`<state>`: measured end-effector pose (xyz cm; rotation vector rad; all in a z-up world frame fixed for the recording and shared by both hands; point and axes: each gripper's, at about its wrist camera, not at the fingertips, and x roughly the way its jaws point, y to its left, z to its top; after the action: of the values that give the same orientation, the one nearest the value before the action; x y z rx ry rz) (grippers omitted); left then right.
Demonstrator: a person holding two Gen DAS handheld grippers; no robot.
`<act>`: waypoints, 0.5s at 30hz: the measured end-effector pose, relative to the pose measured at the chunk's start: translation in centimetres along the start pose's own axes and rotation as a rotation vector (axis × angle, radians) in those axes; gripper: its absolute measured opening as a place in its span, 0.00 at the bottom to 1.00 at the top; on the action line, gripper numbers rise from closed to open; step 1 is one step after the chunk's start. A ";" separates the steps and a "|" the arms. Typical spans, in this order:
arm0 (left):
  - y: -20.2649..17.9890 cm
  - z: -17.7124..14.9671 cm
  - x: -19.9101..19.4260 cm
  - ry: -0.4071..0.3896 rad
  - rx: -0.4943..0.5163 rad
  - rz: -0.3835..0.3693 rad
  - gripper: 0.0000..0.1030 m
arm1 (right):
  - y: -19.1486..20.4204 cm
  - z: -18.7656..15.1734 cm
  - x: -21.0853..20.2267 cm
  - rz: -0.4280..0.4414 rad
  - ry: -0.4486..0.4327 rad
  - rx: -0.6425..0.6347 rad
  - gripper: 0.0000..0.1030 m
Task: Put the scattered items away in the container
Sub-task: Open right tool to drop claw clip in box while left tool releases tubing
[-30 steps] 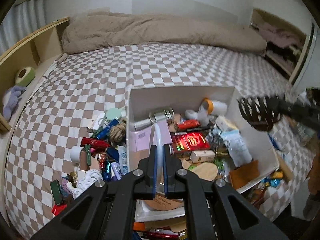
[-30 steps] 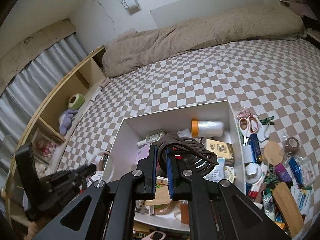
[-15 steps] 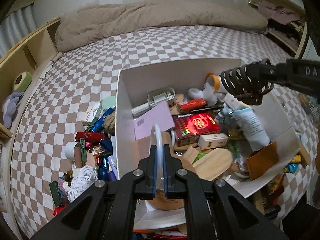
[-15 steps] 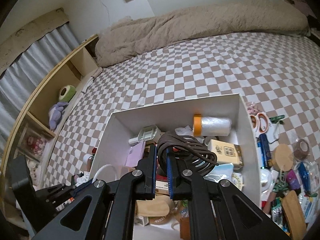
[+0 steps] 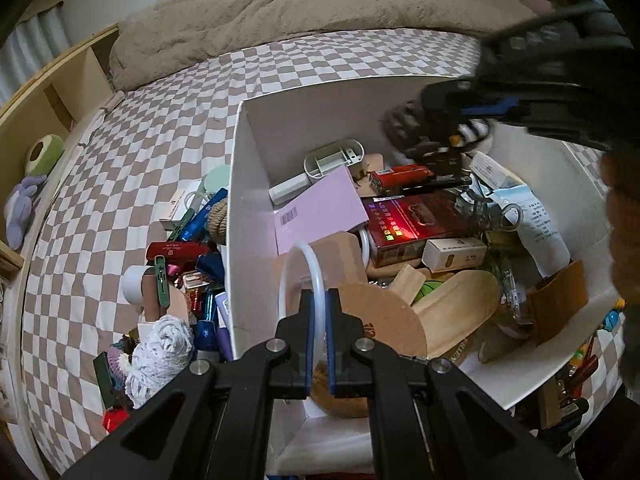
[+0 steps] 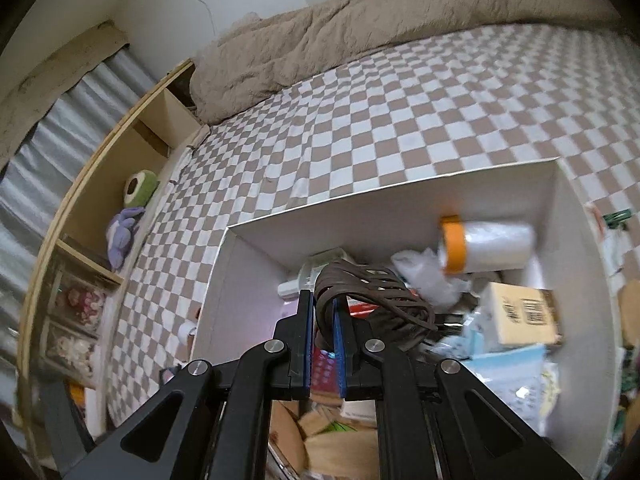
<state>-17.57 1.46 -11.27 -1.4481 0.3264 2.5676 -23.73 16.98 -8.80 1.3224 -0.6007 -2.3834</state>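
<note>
A white box (image 5: 256,128) stands on the checkered bed, filled with many items. My left gripper (image 5: 319,312) is shut on a clear plastic ring (image 5: 298,264) and holds it over the box's near left part. My right gripper (image 6: 324,316) is shut on a dark brown coiled cord (image 6: 376,292) and holds it over the box's far side; the cord also shows, blurred, in the left wrist view (image 5: 420,128). Scattered items lie left of the box: a red case (image 5: 176,249), a white crochet piece (image 5: 160,344), a rope ball (image 5: 218,216).
The box (image 6: 400,204) holds an orange-capped plastic roll (image 6: 484,246), a pink card (image 5: 320,208), a red box (image 5: 412,220) and wooden pieces (image 5: 452,312). A brown duvet (image 5: 280,16) lies at the bed's far end. A wooden shelf (image 6: 100,184) with soft toys runs along the left.
Both grippers have moved forward and lower over the box. The right gripper with the coiled cord has swung in over the box's far side. Both holds are unchanged.
</note>
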 end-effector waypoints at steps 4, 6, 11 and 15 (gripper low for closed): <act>-0.6 -0.1 0.3 0.009 0.004 -0.014 0.06 | -0.7 0.2 1.8 0.055 0.006 0.038 0.10; -0.8 -0.1 0.5 0.013 0.006 -0.021 0.06 | -1.1 0.3 2.3 0.084 -0.001 0.059 0.10; -1.1 -0.2 0.8 0.017 0.007 -0.038 0.06 | -1.7 0.8 2.4 0.156 -0.057 0.084 0.10; -1.3 -0.2 0.9 0.022 0.004 -0.043 0.06 | -3.0 0.5 3.9 0.135 0.003 0.153 0.10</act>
<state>-17.56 2.68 -12.30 -1.4670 0.3006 2.5172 -26.42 17.77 -12.86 1.3015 -0.8579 -2.2646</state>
